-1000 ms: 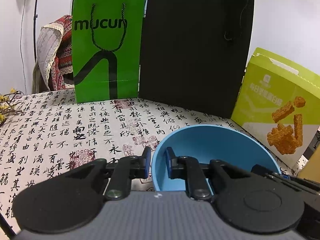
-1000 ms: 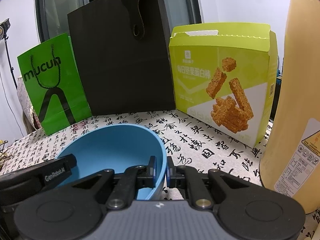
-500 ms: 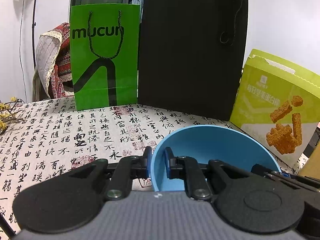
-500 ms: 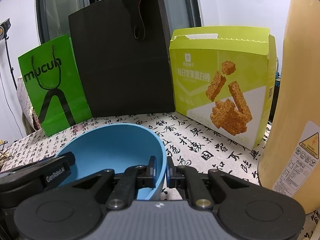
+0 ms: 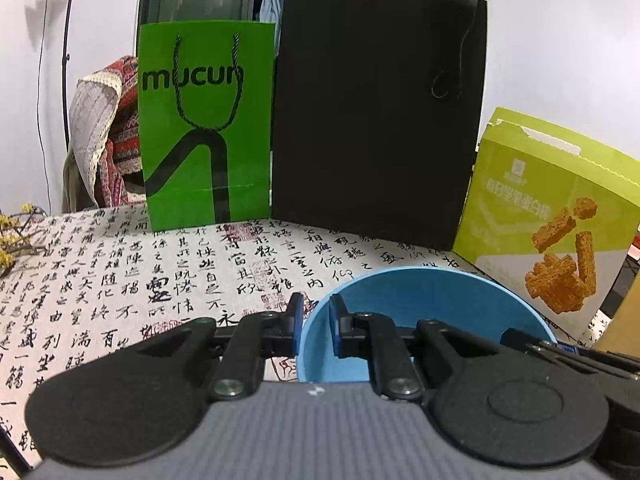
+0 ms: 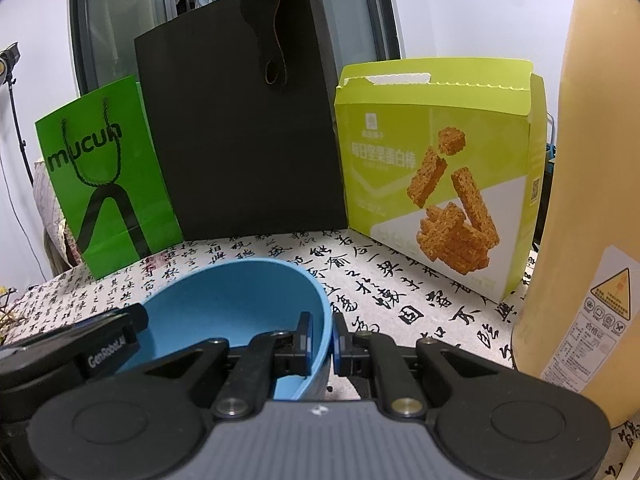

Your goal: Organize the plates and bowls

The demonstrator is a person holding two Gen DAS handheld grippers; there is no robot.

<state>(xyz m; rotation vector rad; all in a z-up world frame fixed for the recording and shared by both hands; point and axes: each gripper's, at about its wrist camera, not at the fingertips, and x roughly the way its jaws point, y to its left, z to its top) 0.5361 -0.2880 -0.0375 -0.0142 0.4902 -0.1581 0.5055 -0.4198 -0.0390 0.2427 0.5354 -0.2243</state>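
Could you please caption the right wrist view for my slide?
Right tool clamps blue bowl rim; snack box behind.

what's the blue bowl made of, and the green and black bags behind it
Blue bowl: probably plastic or melamine; matte, even colour, thin rim, no glaze shine.
Green bag: glossy coated paper, with creased folds and twisted cord handles.
Black bag: matte, stiff, with a floppy strap; paper or felt-like fabric, hard to tell.

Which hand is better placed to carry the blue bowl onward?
Neither is clearly better: the left tool and the right tool each pinch an opposite side of the blue bowl's rim. Moving both together seems safest.
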